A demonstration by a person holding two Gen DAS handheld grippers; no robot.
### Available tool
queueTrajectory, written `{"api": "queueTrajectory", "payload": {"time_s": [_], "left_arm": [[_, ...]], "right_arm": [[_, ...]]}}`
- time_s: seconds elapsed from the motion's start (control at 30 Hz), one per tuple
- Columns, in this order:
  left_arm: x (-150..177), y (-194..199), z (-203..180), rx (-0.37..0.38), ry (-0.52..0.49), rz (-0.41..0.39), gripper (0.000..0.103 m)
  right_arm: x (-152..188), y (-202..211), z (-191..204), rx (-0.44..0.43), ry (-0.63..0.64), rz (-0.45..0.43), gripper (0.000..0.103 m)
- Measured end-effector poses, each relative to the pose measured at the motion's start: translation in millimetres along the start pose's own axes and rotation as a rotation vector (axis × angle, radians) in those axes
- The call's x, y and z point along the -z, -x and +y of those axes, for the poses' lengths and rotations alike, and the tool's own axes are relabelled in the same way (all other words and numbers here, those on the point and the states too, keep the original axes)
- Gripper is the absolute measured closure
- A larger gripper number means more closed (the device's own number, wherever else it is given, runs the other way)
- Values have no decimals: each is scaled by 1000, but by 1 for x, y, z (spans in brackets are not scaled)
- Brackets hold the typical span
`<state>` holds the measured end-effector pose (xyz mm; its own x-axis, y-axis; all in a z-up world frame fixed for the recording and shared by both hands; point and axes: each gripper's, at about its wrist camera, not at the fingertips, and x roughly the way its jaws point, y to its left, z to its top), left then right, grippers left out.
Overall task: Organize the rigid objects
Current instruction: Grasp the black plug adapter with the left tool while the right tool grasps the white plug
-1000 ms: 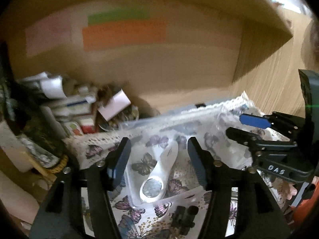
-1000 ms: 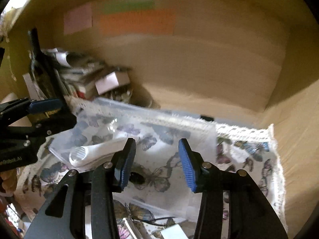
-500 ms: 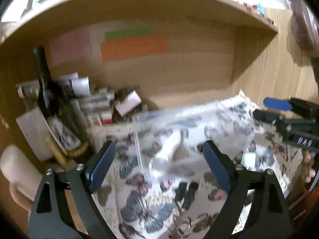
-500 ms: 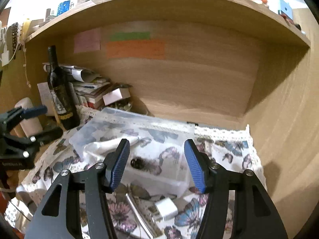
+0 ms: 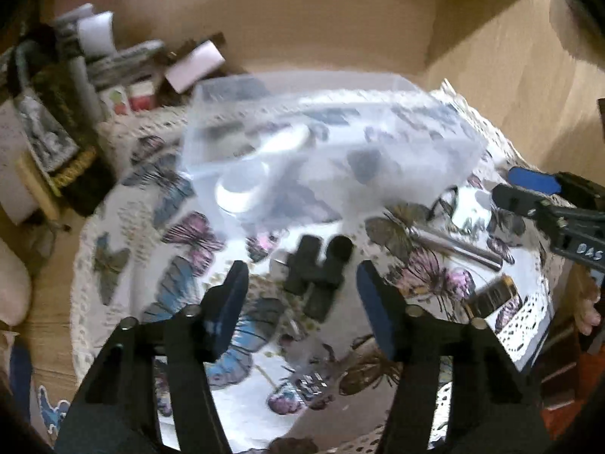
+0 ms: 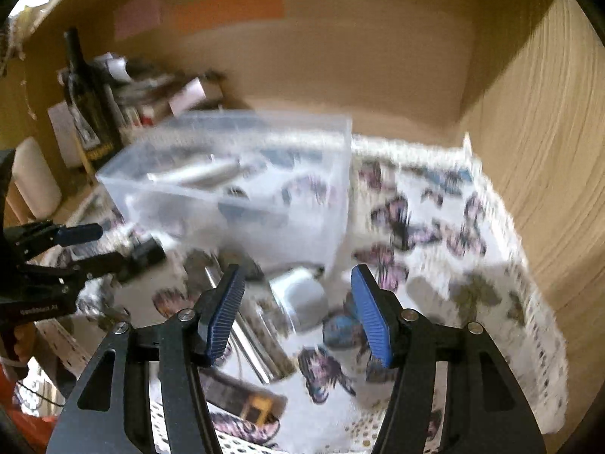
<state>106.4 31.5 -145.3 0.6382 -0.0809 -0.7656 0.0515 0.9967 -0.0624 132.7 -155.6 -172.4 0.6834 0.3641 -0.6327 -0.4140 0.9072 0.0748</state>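
A clear plastic box (image 5: pixel 340 143) (image 6: pixel 245 189) stands on the butterfly cloth (image 5: pixel 151 265) with a white magnifier-like tool (image 5: pixel 257 174) inside. In front of it lies a black two-barrelled object (image 5: pixel 321 268). My left gripper (image 5: pixel 302 299) hangs over it with its jaws closing; the object lies between the pads, which do not press on it. My right gripper (image 6: pixel 298 310) is open above a white cube plug (image 6: pixel 302 299). Each gripper shows in the other's view: the right gripper (image 5: pixel 518 189) and the left gripper (image 6: pixel 113 246).
A metal rod (image 5: pixel 453 246) (image 6: pixel 245 333) and a dark flat item with a yellow end (image 5: pixel 491 295) (image 6: pixel 242 397) lie on the cloth. A wine bottle (image 6: pixel 81 87) and stacked papers and boxes (image 5: pixel 124 60) crowd the back left. Wooden shelf walls close in behind and on the right.
Both grippers have come down toward the cloth in front of the box. The left jaws spread wide, then narrowed around the black object. The right jaws opened a little over the white plug.
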Motion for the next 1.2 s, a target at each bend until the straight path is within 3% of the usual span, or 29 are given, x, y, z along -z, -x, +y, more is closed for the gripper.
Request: {"api": "queueTrajectory", "payload": {"time_s": [0.13, 0.27, 0.47, 0.63, 0.83, 1.2], "left_arm": [[2, -8, -5, 32, -14, 22, 52], [3, -17, -6, 64, -19, 59, 67], [4, -20, -10, 78, -40, 66, 75], [5, -30, -16, 73, -60, 95, 75], [2, -35, -19, 54, -65, 89, 80], [0, -15, -12, 76, -41, 6, 80]], "right_arm": [[10, -11, -4, -4, -14, 43, 48], [10, -19, -6, -20, -19, 59, 48], [10, -38, -8, -63, -41, 103, 48], [13, -46, -8, -86, -49, 124, 55], [13, -44, -12, -94, -65, 105, 55], [13, -17, -6, -68, -21, 37, 55]]}}
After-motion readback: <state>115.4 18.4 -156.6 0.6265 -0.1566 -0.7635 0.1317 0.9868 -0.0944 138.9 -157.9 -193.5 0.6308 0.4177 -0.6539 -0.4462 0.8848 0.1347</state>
